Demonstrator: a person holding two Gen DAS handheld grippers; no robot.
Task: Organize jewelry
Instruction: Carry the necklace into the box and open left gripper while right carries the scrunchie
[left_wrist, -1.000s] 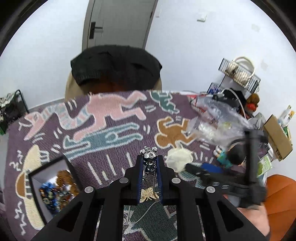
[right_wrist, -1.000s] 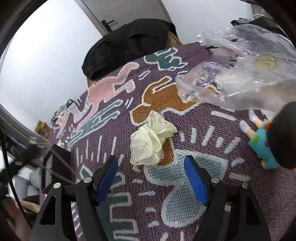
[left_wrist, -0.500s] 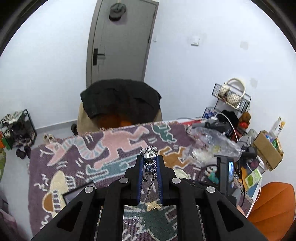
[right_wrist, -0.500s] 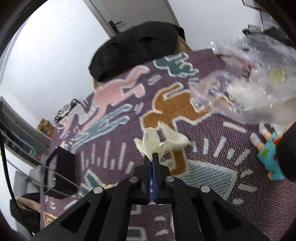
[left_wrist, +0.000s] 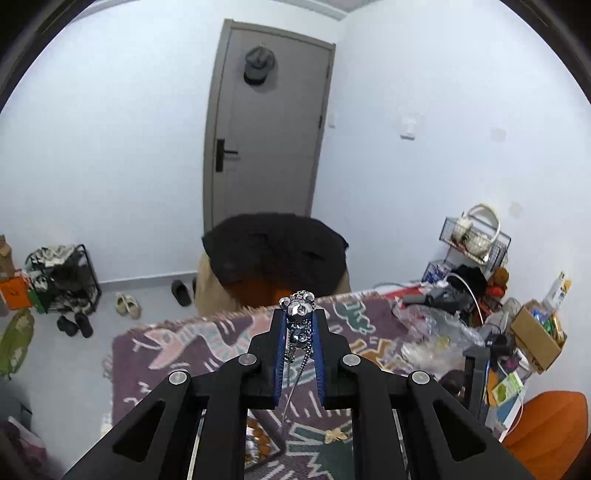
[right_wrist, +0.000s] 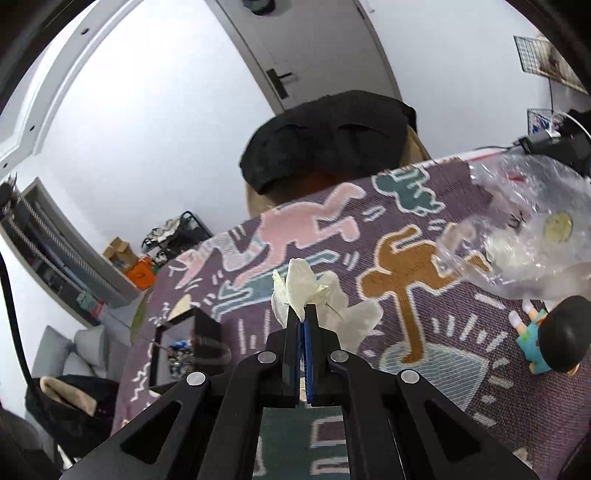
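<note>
My left gripper (left_wrist: 298, 317) is shut on a silver bear pendant (left_wrist: 300, 309) and holds it high above the table; its chain (left_wrist: 293, 384) hangs down between the fingers. A gold butterfly charm (left_wrist: 337, 435) lies on the cloth below. My right gripper (right_wrist: 303, 314) is shut on a crumpled cream tissue (right_wrist: 317, 299) and holds it lifted above the patterned cloth (right_wrist: 406, 229). A black jewelry box (right_wrist: 184, 347) with beaded pieces inside stands at the left; part of it shows in the left wrist view (left_wrist: 260, 439).
A clear plastic bag (right_wrist: 524, 229) lies at the right of the table, with a small doll figure (right_wrist: 550, 339) below it. A chair draped in a black garment (left_wrist: 275, 251) stands behind the table. Clutter and a cardboard box (left_wrist: 535, 336) crowd the right edge.
My left gripper has risen and tilted up with the pendant, so the table has dropped low in view. My right gripper closed on the tissue and lifted it off the cloth.
</note>
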